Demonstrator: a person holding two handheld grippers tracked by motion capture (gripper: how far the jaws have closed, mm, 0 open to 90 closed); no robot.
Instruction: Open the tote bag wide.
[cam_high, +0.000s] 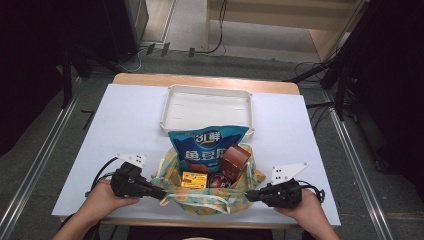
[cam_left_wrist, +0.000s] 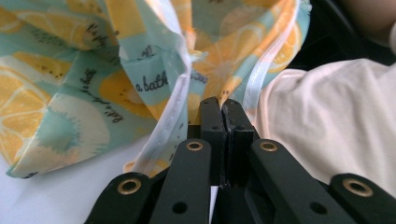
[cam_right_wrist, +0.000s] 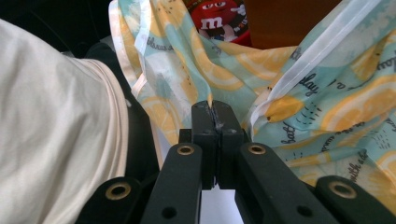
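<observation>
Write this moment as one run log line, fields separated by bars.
left gripper: shut on bag | right gripper: shut on bag | bag: open, snacks inside | tray: empty

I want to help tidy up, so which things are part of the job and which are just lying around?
Part of the job:
- lemon-print bag, pinched at each side by the left tongs and right tongs
- inside it: blue snack packet, brown box, yellow box, red candy pack

Just lying about:
- white tray behind the bag
- cables on the floor
</observation>
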